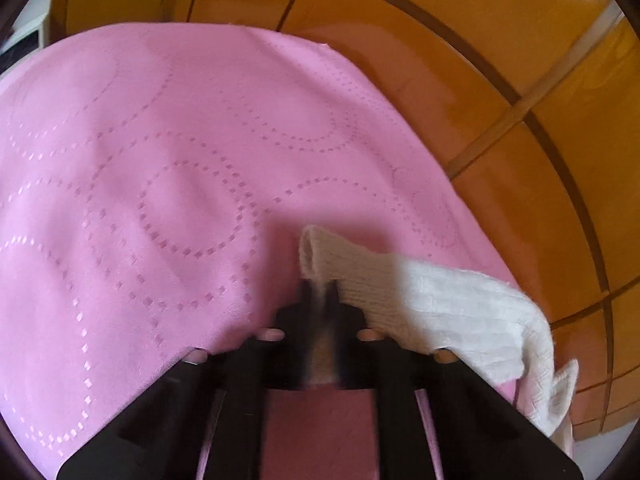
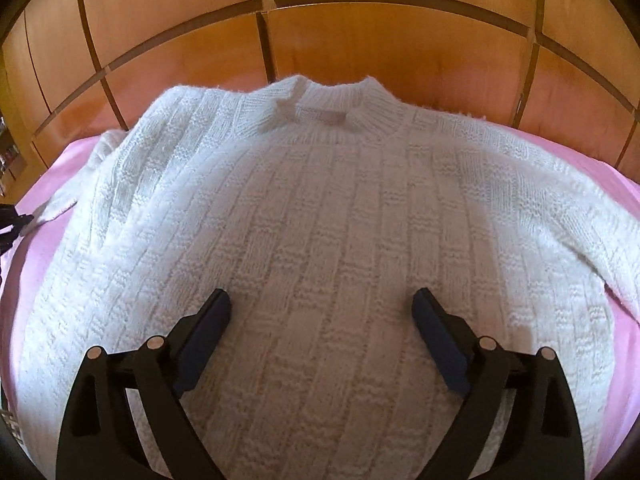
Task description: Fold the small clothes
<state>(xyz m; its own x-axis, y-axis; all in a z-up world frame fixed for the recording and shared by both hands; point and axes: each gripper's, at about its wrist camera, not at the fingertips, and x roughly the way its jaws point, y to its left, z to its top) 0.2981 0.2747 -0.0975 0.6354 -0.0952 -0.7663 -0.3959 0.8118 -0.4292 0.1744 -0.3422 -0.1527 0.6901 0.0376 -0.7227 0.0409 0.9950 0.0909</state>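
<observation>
Pink cloth [image 1: 160,160] covers the tabletop. I see my left claw [image 1: 319,292] clamped on the white sweater's [image 2: 320,220] sleeve cuff [image 1: 320,252]; my right claw [image 2: 322,312] hangs wide open, empty, above its chest.

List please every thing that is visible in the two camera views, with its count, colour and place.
sweater: one, white ribbed knit, spread flat on the pink cover, collar toward the wardrobe
sleeve cuff: one, white, at the left gripper's tips
bed cover: one, pink with dotted circles, under the sweater
wardrobe: one, orange-brown wooden panels, behind the bed
left gripper: one, black, shut on the sleeve cuff
right gripper: one, black with dark blue pads, open above the sweater's front
</observation>
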